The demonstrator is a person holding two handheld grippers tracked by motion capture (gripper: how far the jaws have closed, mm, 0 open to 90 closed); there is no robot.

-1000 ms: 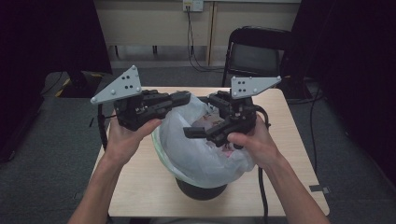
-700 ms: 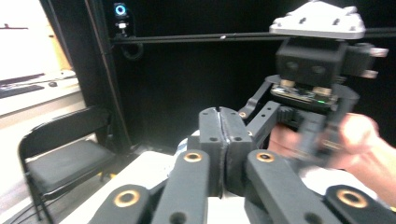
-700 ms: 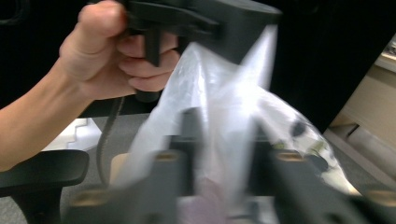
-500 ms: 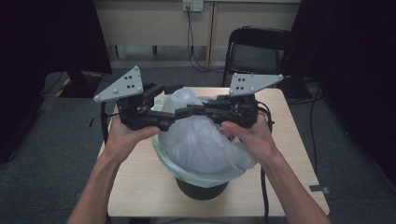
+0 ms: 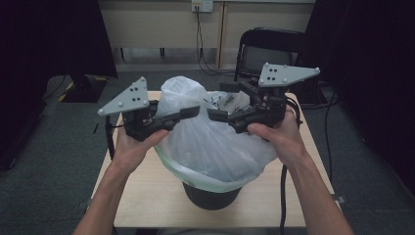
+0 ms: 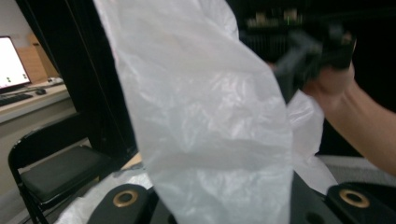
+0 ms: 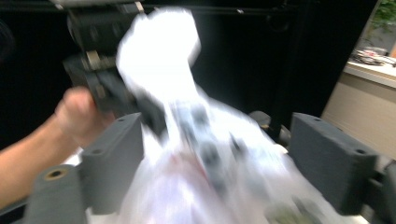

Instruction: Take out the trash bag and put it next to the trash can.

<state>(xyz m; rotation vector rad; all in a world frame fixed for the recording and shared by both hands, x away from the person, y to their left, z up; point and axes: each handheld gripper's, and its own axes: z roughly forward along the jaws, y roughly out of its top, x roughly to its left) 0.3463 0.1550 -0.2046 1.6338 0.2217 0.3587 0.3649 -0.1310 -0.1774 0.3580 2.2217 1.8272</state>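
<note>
Both grippers stand farther apart than half a second ago, and the white plastic bag (image 5: 210, 142) now rises in a peak between them.

Going from big to small: the table (image 5: 147, 196) carries a dark bin (image 5: 210, 195), whose rim is covered by the bag folded over it. The bag's upper part stands up in front of the left gripper (image 5: 188, 112). This gripper's jaws have just been closing and are now pressed together on a fold of the bag; in the left gripper view the film (image 6: 210, 130) rises directly from between the jaws and hides their tips (the pads themselves cannot be seen).

The right gripper (image 5: 215, 115) has just been opening. In the right gripper view its two grey jaws (image 7: 219, 154) stand wide apart, with the bag lying between and beyond them, not pressed by either pad. That view is strongly blurred, so the dark spots inside the bag are hard to make out. A black chair (image 5: 266, 51) stands behind the table, partly hidden by the right gripper.
</note>
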